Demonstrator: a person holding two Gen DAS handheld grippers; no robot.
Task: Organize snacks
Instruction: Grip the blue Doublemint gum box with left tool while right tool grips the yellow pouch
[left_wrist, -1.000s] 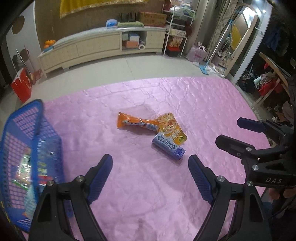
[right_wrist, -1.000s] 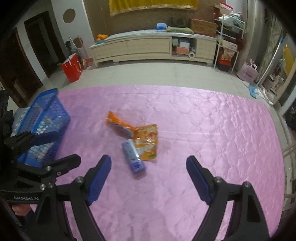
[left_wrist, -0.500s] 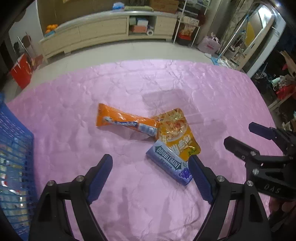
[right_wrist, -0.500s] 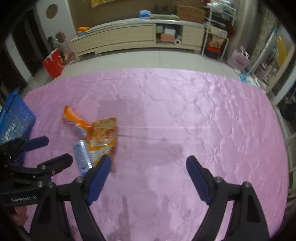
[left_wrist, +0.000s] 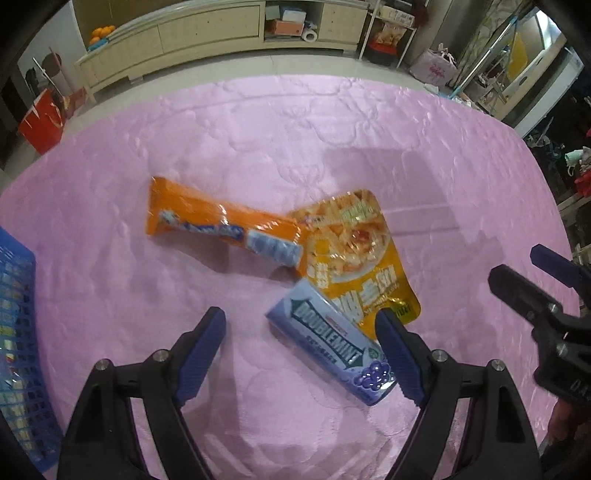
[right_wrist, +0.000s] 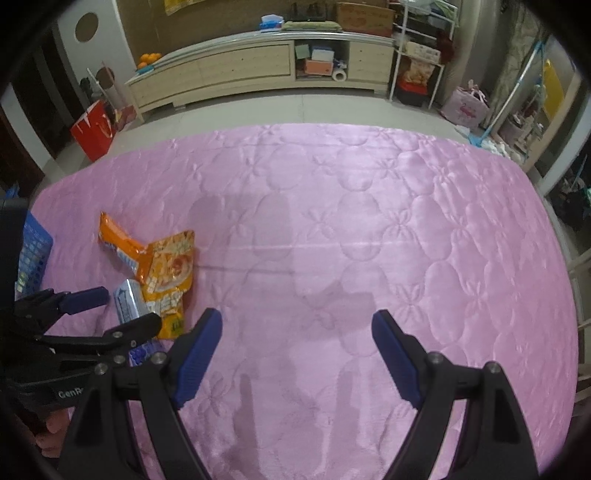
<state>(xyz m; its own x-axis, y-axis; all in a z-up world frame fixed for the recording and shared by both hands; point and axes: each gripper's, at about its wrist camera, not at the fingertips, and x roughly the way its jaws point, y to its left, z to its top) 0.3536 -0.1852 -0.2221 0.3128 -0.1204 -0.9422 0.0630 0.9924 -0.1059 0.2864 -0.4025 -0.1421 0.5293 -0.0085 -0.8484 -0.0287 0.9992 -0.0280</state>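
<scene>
In the left wrist view, the left gripper (left_wrist: 301, 343) is pointing steeply down at the pink quilted bed cover (left_wrist: 332, 140), its jaws apart and having just been closing a little, with the light-blue rectangular Doublemint gum pack (left_wrist: 328, 341) lying partly between them, close against the right-hand finger (left_wrist: 397, 354) and well clear of the left-hand one; no pad is pressing on it yet. The pack's long axis is running diagonally, from the middle of the cover toward the near right, so it is sitting skewed across the jaw gap rather than square to it. Its far end is overlapping the yellow foil snack pouch (left_wrist: 354, 251), which in turn is touching the long orange wrapped snack bar (left_wrist: 218, 225): three loose snacks, one of each. One blue plastic mesh basket (left_wrist: 18, 332) is standing at the left edge of the bed. In the right wrist view, the right gripper (right_wrist: 297, 349) is hovering wide open over bare cover with nothing between its jaws, the three snacks lying off to its left, so the left gripper is plainly the nearer one.
</scene>
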